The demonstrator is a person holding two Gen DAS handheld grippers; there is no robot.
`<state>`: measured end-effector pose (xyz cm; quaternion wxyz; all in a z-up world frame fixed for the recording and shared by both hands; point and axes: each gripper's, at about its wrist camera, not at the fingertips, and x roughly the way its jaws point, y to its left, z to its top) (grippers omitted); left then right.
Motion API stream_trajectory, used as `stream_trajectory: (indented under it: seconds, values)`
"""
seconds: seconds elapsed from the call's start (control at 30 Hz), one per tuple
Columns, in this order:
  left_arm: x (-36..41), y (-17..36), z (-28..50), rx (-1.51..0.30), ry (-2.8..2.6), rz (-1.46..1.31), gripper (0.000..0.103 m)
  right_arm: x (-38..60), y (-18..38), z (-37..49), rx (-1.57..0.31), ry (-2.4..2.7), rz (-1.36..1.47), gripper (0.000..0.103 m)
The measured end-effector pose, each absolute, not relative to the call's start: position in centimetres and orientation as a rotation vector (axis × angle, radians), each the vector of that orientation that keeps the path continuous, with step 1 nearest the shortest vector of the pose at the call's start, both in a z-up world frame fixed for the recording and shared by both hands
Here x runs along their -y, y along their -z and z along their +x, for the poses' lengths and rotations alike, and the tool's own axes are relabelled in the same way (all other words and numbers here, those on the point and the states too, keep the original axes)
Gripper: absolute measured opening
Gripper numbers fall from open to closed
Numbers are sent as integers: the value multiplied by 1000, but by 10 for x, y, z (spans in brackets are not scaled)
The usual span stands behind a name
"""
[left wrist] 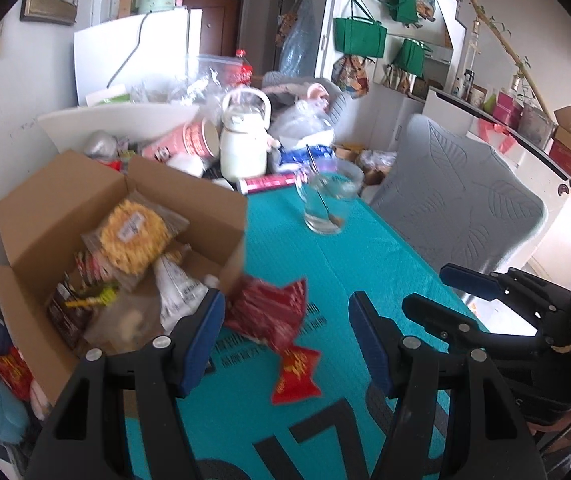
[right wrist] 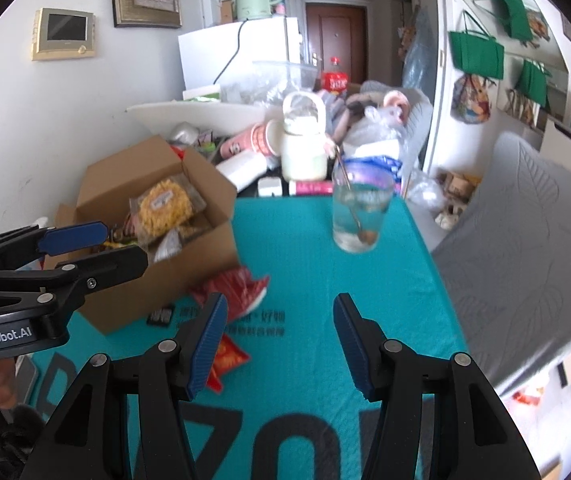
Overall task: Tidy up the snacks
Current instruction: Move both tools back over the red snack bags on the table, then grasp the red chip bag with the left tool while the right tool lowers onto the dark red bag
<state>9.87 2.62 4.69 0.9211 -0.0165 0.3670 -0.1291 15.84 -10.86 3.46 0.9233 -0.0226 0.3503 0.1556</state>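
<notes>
Status: task partly done, by my reading. Box [left wrist: 65, 216] stands open at the left of the teal surface [left wrist: 365, 280] and already holds several snacks: 1 yellow pack [left wrist: 133, 236] on top, 1 white pack [left wrist: 175, 288], 1 dark pack [left wrist: 67, 312], plus red-striped wrappers underneath; exact total in box can't be told, approx. 5.

Outstanding: 2 red packs outside the box. Large red pack [left wrist: 269, 312] lies on the surface just beside the box's near corner; small red pack [left wrist: 297, 376] lies nearer the camera, touching or overlapping the large one. Both appear due for boxing.

Left hand-held gripper [left wrist: 285, 340]: jaws spread, nothing pinched, large red pack lying between and beyond the fingers. Right hand-held gripper [right wrist: 281, 340]: jaws spread, empty, over bare surface right of the red packs.

Other: 1 glass [left wrist: 327, 204] w/ 1 spoon, mid-surface, well apart from snacks. 1 white jug [left wrist: 245, 140] among back clutter; clutter not counted.
</notes>
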Motion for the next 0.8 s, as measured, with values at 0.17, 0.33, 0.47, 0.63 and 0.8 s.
stream_trajectory:
  seconds: [0.17,0.33,0.47,0.63,0.8]
  values:
    - [-21,-26,91,-801,277,-56,63,115,-16,151,-756,-324,-40,55]
    - [-15,-4,88,-840,275,-62,63,121,3,148,-801,-333,-34,55]
    - [-12,13,90,-872,279,-61,63,124,19,147,-836,-345,-39,55]
    - [-10,34,96,-920,256,-68,63,128,30,148,-865,-359,-28,55]
    - [-5,50,103,-942,252,-81,63,131,39,155,-893,-366,-35,55]
